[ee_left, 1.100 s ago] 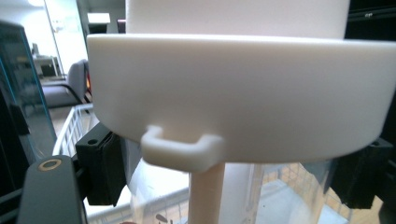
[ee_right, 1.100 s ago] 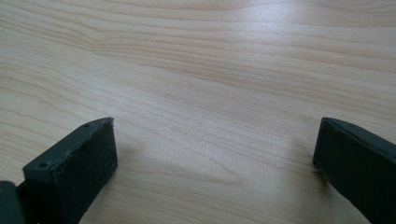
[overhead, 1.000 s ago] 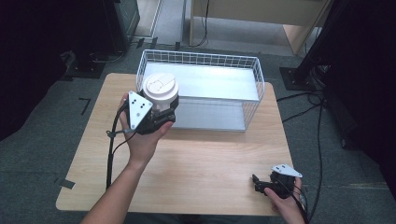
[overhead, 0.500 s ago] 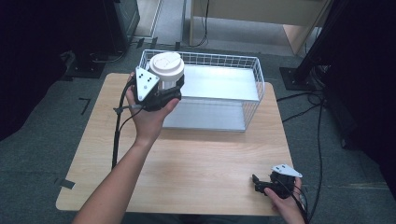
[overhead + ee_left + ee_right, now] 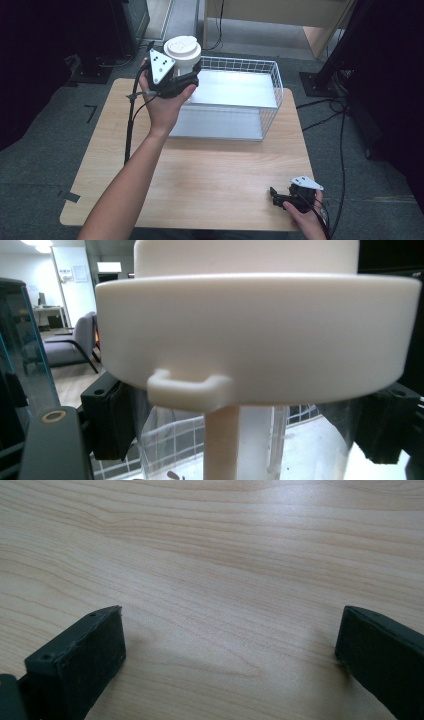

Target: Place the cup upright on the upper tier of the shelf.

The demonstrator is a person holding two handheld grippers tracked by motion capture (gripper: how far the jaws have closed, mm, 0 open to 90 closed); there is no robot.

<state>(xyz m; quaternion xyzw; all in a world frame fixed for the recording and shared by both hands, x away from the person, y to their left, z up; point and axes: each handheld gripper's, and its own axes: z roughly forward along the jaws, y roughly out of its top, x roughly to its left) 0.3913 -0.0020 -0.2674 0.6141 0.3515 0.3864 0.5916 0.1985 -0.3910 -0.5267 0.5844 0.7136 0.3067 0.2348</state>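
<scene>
No legible writing. Left hand-held gripper (image 5: 184, 75) clamps cup (image 5: 182, 50) above wire basket's (image 5: 272, 95) far-left corner. Right hand-held gripper (image 5: 276, 196) open, near-right on wood-grain desk (image 5: 210, 170). Grey carpet (image 5: 50, 150), cables.

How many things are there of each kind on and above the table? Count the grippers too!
Clear plastic cup with a white lid: 1
White wire basket: 1
Light wooden table: 1
Black two-jaw grippers: 2, the left gripper shut on the cup, the right gripper open
Total: 5
</scene>
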